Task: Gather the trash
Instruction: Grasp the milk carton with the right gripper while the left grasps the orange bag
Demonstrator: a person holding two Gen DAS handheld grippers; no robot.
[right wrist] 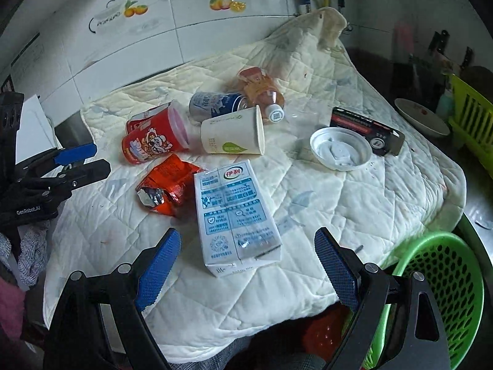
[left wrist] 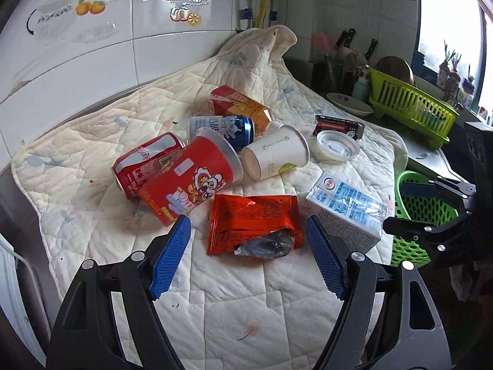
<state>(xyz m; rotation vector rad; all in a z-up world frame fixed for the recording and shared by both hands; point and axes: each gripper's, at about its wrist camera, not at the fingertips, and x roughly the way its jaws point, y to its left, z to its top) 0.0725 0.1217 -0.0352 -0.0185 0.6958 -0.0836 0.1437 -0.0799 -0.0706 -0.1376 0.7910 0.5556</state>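
Note:
Trash lies on a quilted white cloth (left wrist: pixel 101 209). An orange snack wrapper (left wrist: pixel 252 223) lies just ahead of my open, empty left gripper (left wrist: pixel 248 231). A white-blue milk carton (right wrist: pixel 235 215) lies between the fingers of my open, empty right gripper (right wrist: pixel 248 249); it also shows in the left wrist view (left wrist: pixel 346 211). Farther back lie a red snack tub (left wrist: pixel 189 178), a red can (left wrist: pixel 144 162), a blue can (left wrist: pixel 222 129), an orange-labelled bottle (left wrist: pixel 242 104), a paper cup (left wrist: pixel 274 155), a white lid (left wrist: pixel 337 146) and a black box (left wrist: pixel 339 126).
A green perforated basket (right wrist: pixel 443 280) stands off the cloth's right front corner, also seen in the left wrist view (left wrist: pixel 422 212). A lime dish rack (left wrist: pixel 413 101), a white plate (left wrist: pixel 349 103) and knives stand at the back right. A tiled wall runs behind.

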